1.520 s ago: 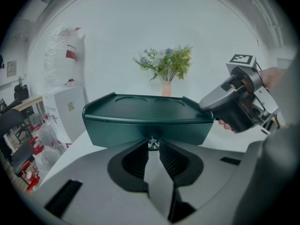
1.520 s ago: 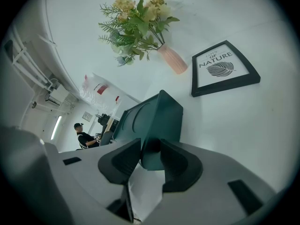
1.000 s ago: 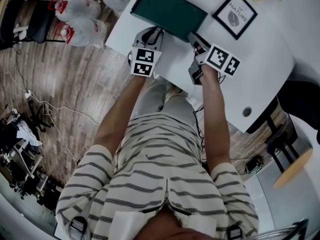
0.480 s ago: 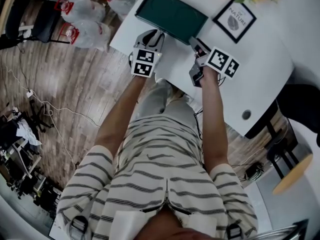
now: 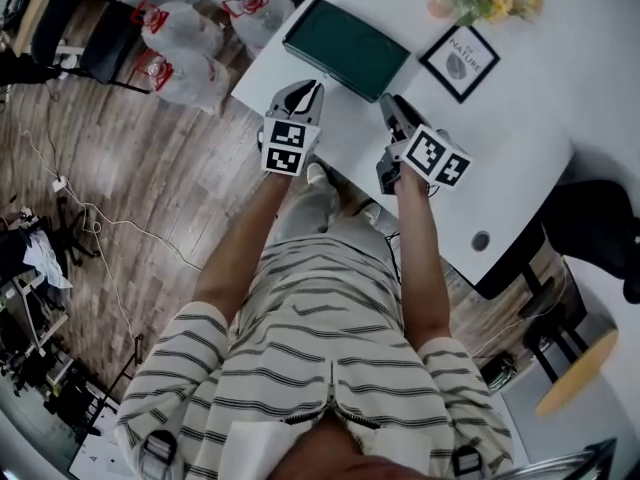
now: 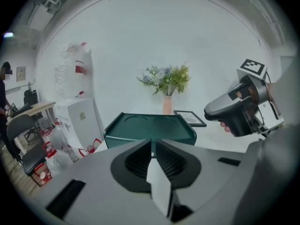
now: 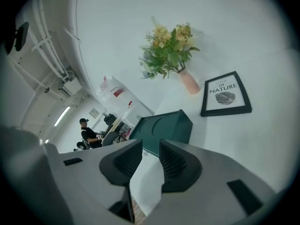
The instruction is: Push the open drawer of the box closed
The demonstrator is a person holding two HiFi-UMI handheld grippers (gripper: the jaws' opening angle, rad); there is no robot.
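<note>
Both grippers have come back off the green box [image 5: 346, 48] since the earlier head views. There their tips stood at its near face; now a strip of bare table [image 5: 520, 118] shows between tips and box.

Left gripper [image 5: 306, 90]: its jaws have just been closing. In its own view [image 6: 152, 146] only a thin slit is left, with nothing in it.

Right gripper [image 5: 390, 106]: its jaws have also been closing, but from its own view [image 7: 150, 144] a clear gap remains, and it is empty too.

Box: it lies at the table's near left corner. In the left gripper view [image 6: 150, 130] its front reads as one flush green wall with no drawer standing proud. We judge the push done and the step in hand to be the retreat.

To do it well, we would draw straight back along the push line with tips clear of the front, so nothing catches and drags the drawer out. We would then check flushness from the side.

Room: the table edge runs just under both grippers, and the box's left end is close to the corner. Sideways nudges toward the floor side are the risk. Open white surface lies to the right, between the box and the framed print [image 5: 459, 61].
</note>
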